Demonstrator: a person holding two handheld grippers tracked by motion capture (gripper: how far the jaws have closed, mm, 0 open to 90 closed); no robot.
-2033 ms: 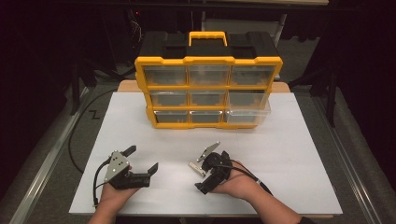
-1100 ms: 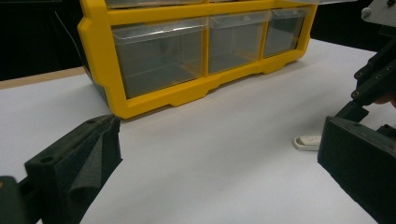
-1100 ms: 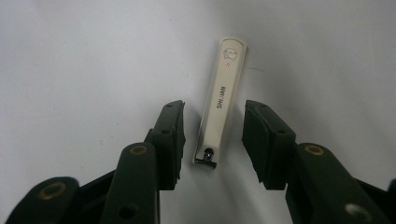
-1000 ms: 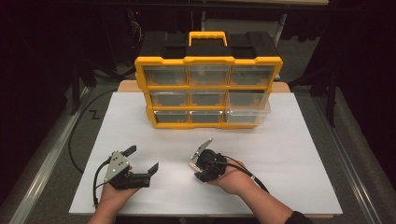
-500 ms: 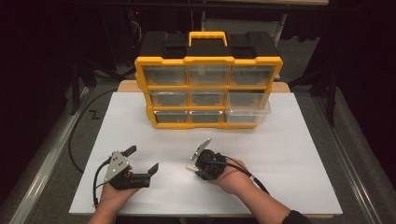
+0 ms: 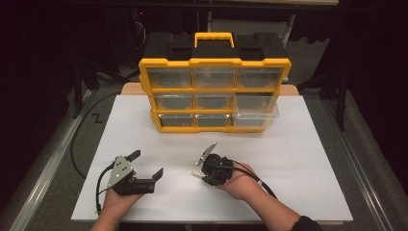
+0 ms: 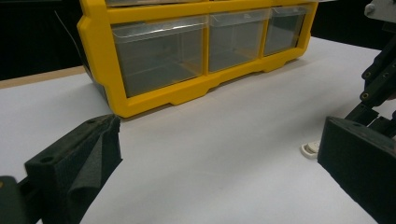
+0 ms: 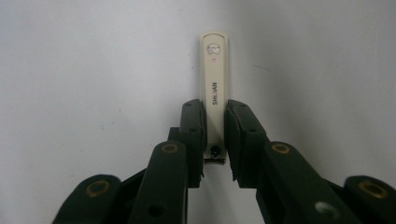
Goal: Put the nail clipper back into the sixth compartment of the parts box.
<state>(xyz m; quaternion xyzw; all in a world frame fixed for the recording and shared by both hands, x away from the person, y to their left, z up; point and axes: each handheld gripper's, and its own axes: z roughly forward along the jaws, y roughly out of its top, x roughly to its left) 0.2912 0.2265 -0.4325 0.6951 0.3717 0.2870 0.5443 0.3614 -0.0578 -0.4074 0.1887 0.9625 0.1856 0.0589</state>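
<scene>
A cream nail clipper (image 8: 215,70) lies flat on the white sheet (image 6: 298,159). My right gripper (image 8: 215,109) points down at it, and its jaws have just been closing; both pads now press on the clipper's sides near its hinge end. From above, that right gripper (image 6: 202,171) sits mid-table with the clipper (image 6: 197,173) a pale sliver beneath it. My left gripper (image 6: 146,163) rests on the sheet to the left, wide open and holding nothing. In the left gripper view the open left gripper (image 7: 224,140) faces the organiser, with the clipper's tip (image 7: 309,149) at the right.
A yellow and black drawer organiser (image 6: 214,86) with clear drawers stands upright at the back of the sheet. Its bottom right drawer (image 6: 255,118) is pulled out a little. Black cables trail from both grippers.
The right gripper's jaws have narrowed around the nail clipper and the hand has tipped down slightly. The left gripper has stayed put.
</scene>
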